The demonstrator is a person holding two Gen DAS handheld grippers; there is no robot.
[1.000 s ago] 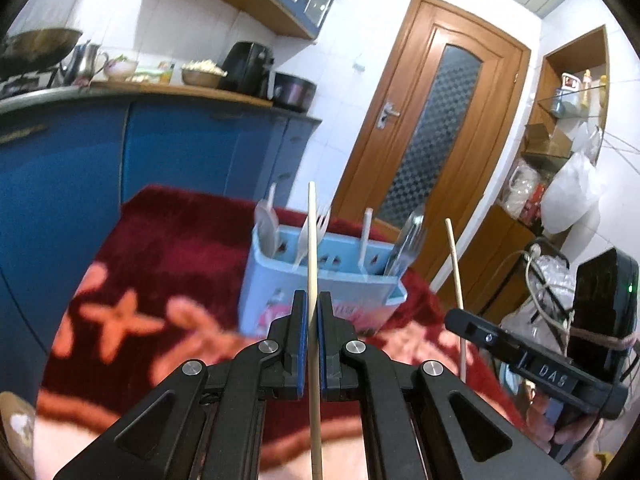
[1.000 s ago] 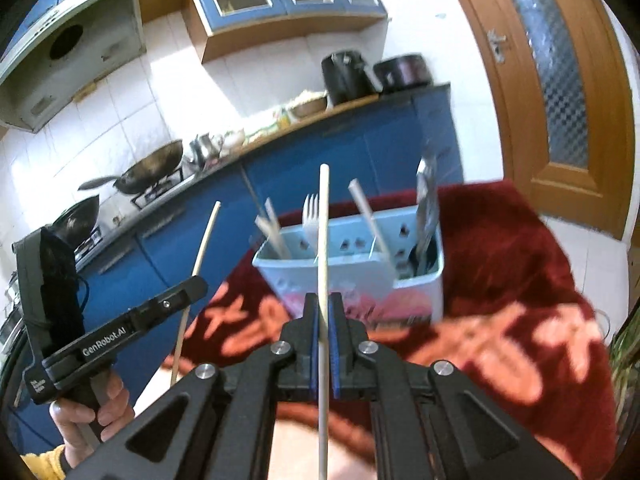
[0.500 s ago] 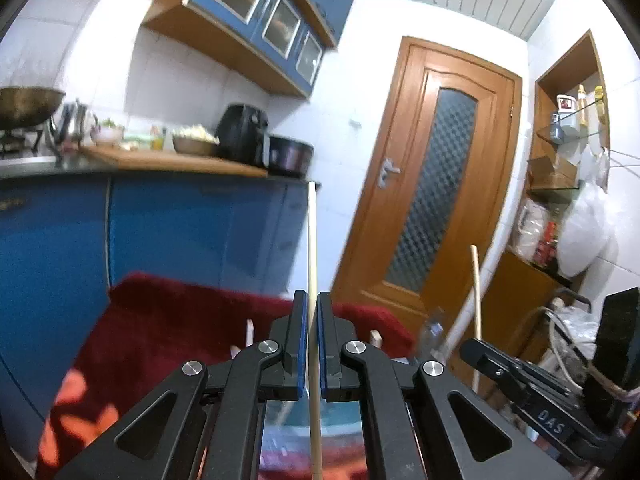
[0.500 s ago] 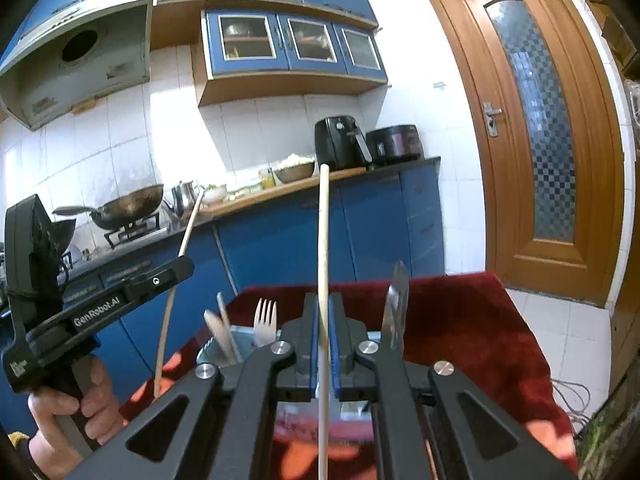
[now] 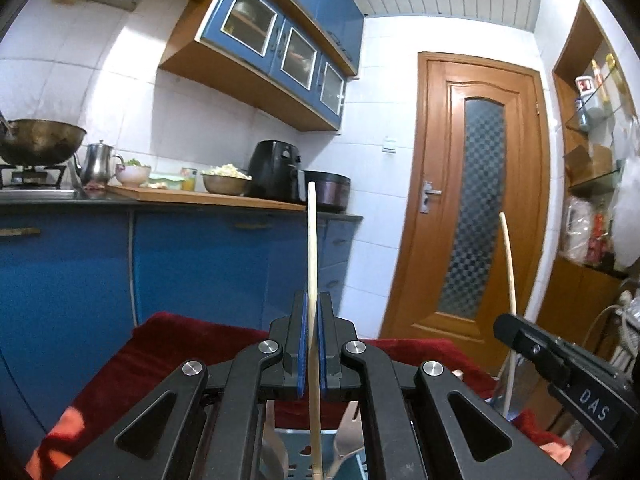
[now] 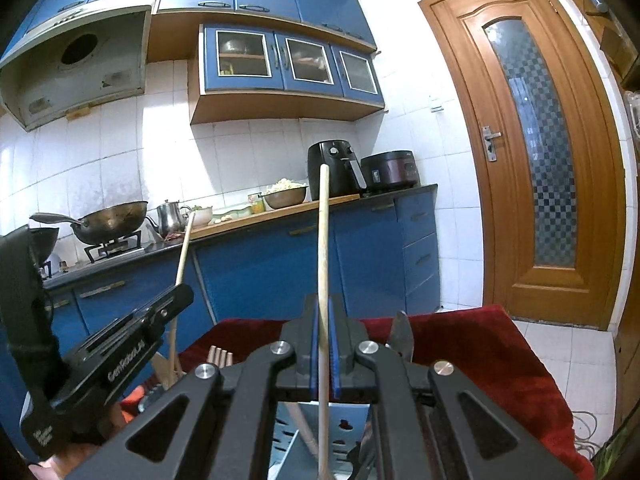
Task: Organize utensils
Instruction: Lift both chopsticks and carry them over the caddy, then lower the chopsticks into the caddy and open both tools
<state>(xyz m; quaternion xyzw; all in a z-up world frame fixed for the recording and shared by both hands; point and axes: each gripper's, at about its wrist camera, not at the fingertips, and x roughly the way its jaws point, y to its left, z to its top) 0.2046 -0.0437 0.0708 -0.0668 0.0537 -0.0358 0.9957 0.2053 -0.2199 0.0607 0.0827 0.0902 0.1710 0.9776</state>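
Note:
My left gripper (image 5: pixel 311 305) is shut on a pale wooden chopstick (image 5: pixel 311 240) that stands upright between its blue pads. The right gripper (image 6: pixel 324 307) is likewise shut on a second upright chopstick (image 6: pixel 322 240). Each shows in the other's view: the right gripper (image 5: pixel 517 326) with its chopstick (image 5: pixel 507 264) at the right, the left gripper (image 6: pixel 176 295) with its chopstick (image 6: pixel 183 250) at the left. The light blue utensil holder (image 6: pixel 348 428) sits just below and behind both grippers, mostly hidden, also seen as a holder corner (image 5: pixel 298 454). Both chopsticks' lower ends reach down toward it.
The holder stands on a table with a red patterned cloth (image 6: pixel 472 356). Metal scissor tips (image 6: pixel 402 340), brown stick ends (image 6: pixel 220 354) and a spoon (image 5: pixel 276 446) rise from the holder. Blue kitchen cabinets (image 5: pixel 200 264) and a wooden door (image 5: pixel 476 208) lie beyond.
Both cameras have tilted up and moved in over the holder, which has dropped from mid-frame to beneath the grippers. Each gripper has kept its chopstick.

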